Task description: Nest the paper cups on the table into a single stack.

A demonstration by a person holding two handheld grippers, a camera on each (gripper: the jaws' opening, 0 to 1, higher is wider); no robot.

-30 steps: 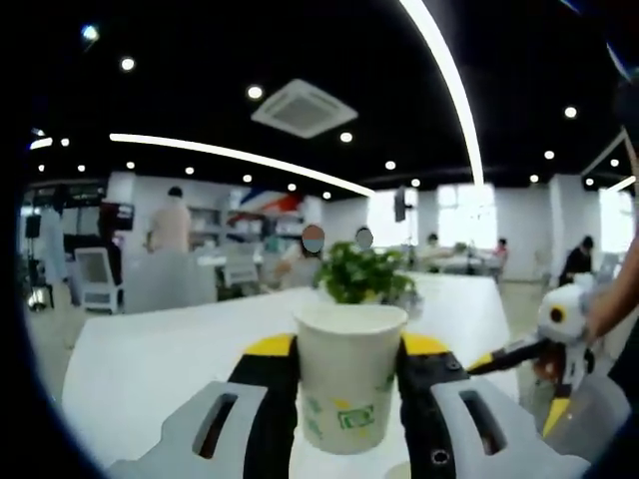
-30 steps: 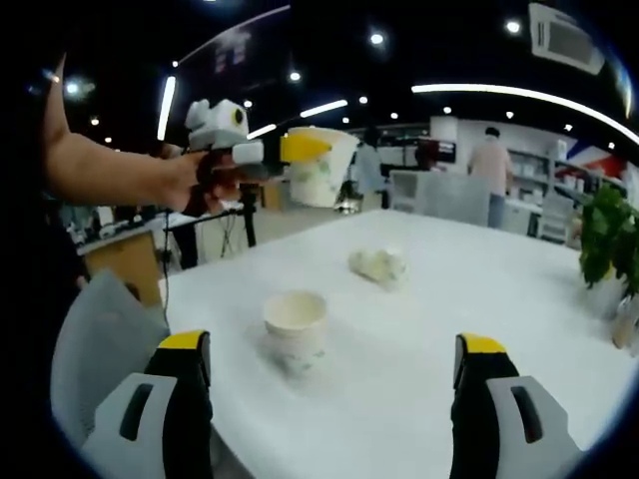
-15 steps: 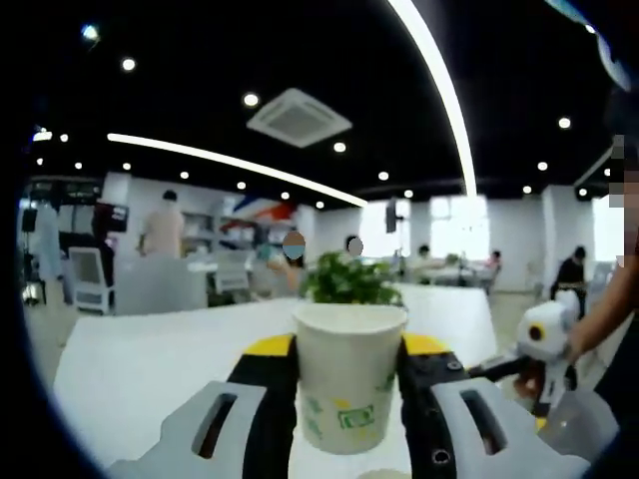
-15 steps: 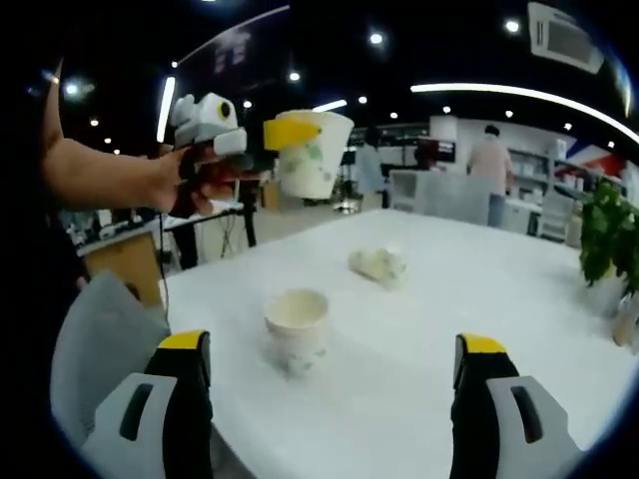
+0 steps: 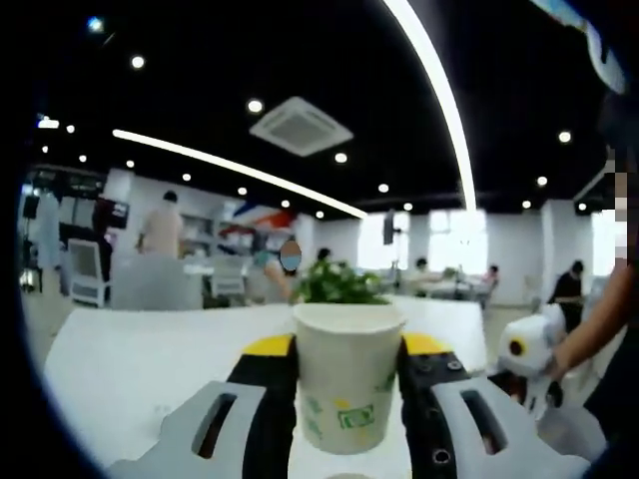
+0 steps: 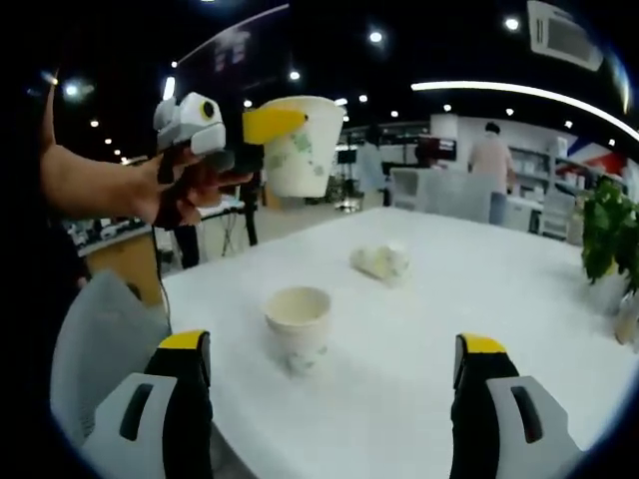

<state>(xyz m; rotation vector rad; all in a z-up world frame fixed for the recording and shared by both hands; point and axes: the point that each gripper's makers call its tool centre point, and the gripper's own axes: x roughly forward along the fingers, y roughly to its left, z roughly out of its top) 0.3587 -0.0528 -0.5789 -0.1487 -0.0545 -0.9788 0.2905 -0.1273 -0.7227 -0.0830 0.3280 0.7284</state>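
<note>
Bright open-plan office space with ceiling lights surrounds a long white table, a potted plant standing at its far right edge. On the table an upright paper cup stands mouth up, and farther off a crumpled cup lies on its side. A second held cup sits upright between the fingers of the left gripper, rim on top and long axis vertical (green print on its wall); the fingers close snugly on both its sides. From the right gripper view, a hand holds that gripper raised well above the table, left of the standing cup, forearm reaching in from the left. The right gripper hovers low over the near table edge, its fingers spread wide with nothing between them.
</note>
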